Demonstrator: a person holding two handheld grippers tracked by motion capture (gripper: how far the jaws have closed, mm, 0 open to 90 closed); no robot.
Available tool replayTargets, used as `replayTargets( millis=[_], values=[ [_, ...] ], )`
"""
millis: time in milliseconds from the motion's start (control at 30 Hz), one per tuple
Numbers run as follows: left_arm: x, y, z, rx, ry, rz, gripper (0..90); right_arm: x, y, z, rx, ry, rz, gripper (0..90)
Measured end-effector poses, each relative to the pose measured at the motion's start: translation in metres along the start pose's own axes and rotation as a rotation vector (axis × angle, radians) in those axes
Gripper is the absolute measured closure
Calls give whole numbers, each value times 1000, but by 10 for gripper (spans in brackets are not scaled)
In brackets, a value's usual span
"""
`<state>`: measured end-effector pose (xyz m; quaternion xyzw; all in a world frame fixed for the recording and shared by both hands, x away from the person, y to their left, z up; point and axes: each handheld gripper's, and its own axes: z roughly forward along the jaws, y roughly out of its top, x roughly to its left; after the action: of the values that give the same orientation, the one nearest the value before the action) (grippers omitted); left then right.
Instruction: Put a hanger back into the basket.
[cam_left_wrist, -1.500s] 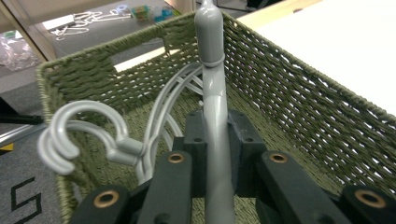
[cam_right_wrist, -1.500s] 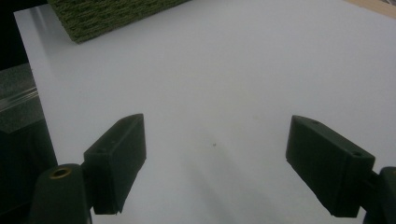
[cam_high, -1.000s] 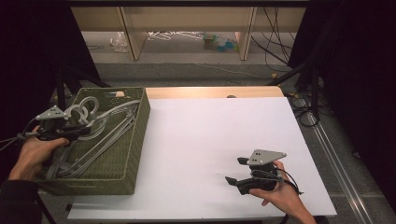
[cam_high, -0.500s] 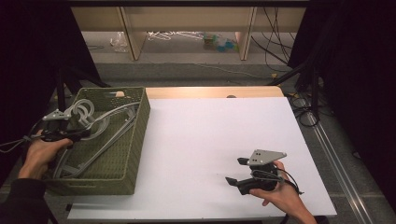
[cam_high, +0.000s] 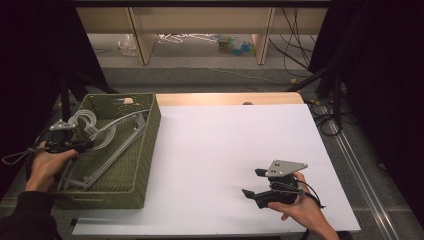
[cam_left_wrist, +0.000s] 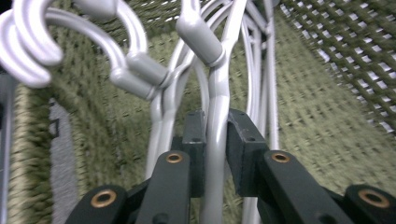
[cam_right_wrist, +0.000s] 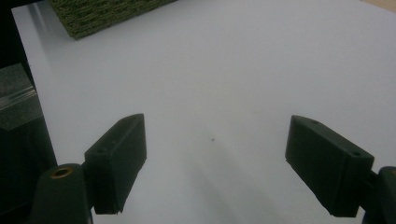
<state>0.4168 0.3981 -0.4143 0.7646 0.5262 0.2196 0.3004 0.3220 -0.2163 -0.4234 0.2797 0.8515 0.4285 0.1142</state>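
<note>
A green woven basket (cam_high: 145, 150) stands at the table's left edge with several grey plastic hangers (cam_high: 107, 135) lying in it. My left gripper (cam_high: 82, 145) is over the basket's left side, shut on the neck of one grey hanger (cam_left_wrist: 215, 140); the jaws press its stem from both sides. The hooks of the other hangers (cam_left_wrist: 116, 51) curl just beyond the jaws. My right gripper (cam_high: 252, 182) rests low over the white tabletop (cam_high: 225, 150) near the front right, held in a hand, its jaws wide open with nothing between them (cam_right_wrist: 215, 158).
The basket's corner (cam_right_wrist: 102, 14) shows at the far top left of the right gripper view. A wooden strip (cam_high: 230, 98) borders the table's far edge. Beyond it are shelf legs, cables (cam_high: 320, 110) and clutter on the floor.
My left hand and gripper have drawn slightly left and toward the front over the basket, keeping hold of the hanger. The right gripper has stayed where it was.
</note>
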Motion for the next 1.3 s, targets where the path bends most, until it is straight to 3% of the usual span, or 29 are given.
replayTargets(
  millis=[33, 67, 300, 533, 600, 633, 833, 1033, 1300],
  values=[
    [-2, 0, 1, -14, 6, -29, 778, 0, 0, 0, -1, -1, 3, 215],
    [0, 0, 0, 9, 11, -7, 777, -1, 0, 0, -1, -7, 0, 215],
    [3, 1, -12, -44, 65, -35, 778, -1, -1, 1, 3, -4, 4, 215],
    [-3, 3, -23, -95, 50, -37, 737, -1, -1, 1, 4, -3, 7, 215],
    [-8, 4, -26, -126, 34, -45, 713, -1, -1, 1, 4, -3, 8, 215],
    [-11, 5, -26, -157, 21, -73, 697, -1, -1, 1, 4, -2, 8, 215],
    [-31, 11, -39, -233, -49, -90, 576, -2, -2, 2, -1, -11, 8, 215],
    [-59, 20, -49, -298, -102, -64, 461, -3, -2, 2, -8, -19, 15, 213],
    [-89, 25, -54, -345, -122, -44, 317, -4, -3, 3, -12, -21, 20, 211]
  ],
)
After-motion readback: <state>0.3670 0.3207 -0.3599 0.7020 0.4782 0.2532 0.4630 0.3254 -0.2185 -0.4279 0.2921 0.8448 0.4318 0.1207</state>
